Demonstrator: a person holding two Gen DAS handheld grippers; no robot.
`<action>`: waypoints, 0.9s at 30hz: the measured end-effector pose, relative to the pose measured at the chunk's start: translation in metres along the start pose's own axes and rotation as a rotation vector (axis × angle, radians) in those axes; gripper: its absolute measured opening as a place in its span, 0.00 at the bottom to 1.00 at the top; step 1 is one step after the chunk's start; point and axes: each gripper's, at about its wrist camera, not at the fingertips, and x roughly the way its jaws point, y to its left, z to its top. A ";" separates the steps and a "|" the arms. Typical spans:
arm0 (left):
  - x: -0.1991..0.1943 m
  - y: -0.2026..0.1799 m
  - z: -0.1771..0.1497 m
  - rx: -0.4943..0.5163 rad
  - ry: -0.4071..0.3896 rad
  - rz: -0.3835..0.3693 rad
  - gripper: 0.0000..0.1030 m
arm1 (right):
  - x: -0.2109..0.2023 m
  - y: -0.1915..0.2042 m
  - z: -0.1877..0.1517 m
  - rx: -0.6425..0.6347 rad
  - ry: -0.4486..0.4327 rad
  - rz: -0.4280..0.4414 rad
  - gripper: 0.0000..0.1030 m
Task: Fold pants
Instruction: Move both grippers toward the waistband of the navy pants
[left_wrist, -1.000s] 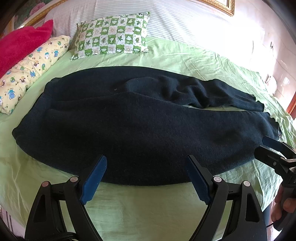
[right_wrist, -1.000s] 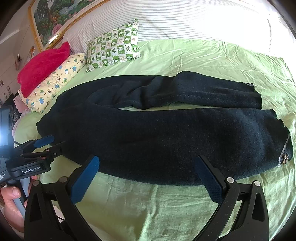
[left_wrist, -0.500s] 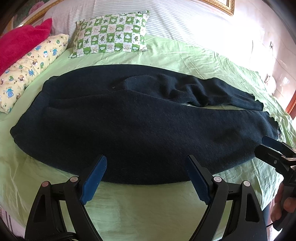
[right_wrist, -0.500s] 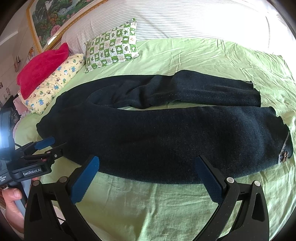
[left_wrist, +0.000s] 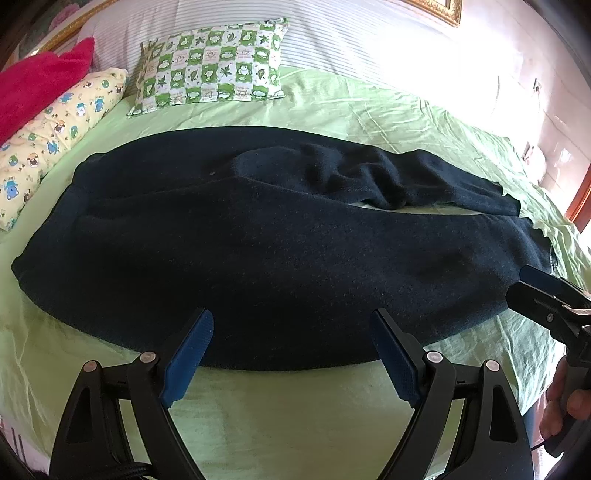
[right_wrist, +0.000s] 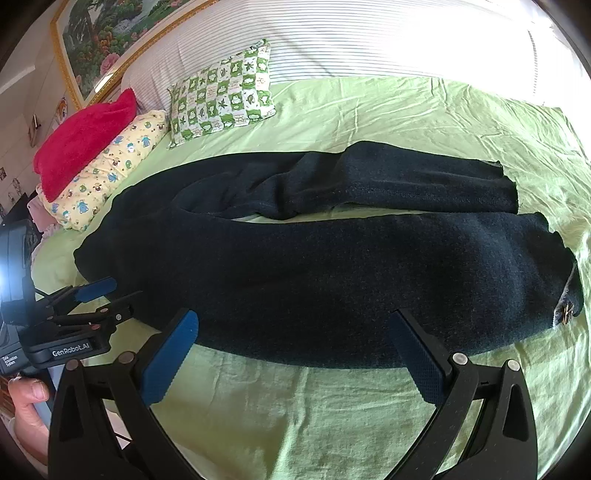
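Dark navy pants (left_wrist: 280, 251) lie flat across the green bed sheet, waistband at the left, both legs running right; they also show in the right wrist view (right_wrist: 332, 273). The far leg is rumpled near the crotch. A small metal ornament (right_wrist: 564, 313) sits at the near leg's hem. My left gripper (left_wrist: 293, 325) is open and empty, hovering over the near edge of the pants; it also shows in the right wrist view (right_wrist: 107, 299). My right gripper (right_wrist: 293, 323) is open and empty over the near leg's edge; it also shows in the left wrist view (left_wrist: 524, 280).
A green checked pillow (left_wrist: 210, 70), a yellow cartoon pillow (left_wrist: 55, 133) and a red blanket (right_wrist: 81, 140) lie at the head of the bed. A striped headboard cover (right_wrist: 332, 40) and framed painting (right_wrist: 110, 33) stand behind. Green sheet (right_wrist: 332, 413) spreads in front.
Both grippers have edged slightly closer to the pants and a little leftward; the pants sit a bit lower and larger in view. Neither gripper has changed its opening.
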 end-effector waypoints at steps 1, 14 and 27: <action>0.001 0.000 0.001 0.003 0.004 0.002 0.84 | -0.001 0.000 0.001 -0.001 -0.001 0.000 1.00; 0.008 0.002 0.009 0.017 0.034 -0.044 0.84 | -0.006 -0.013 0.006 0.032 0.030 0.020 1.00; 0.018 -0.010 0.046 0.099 0.020 -0.106 0.84 | -0.009 -0.043 0.024 0.113 -0.029 0.068 1.00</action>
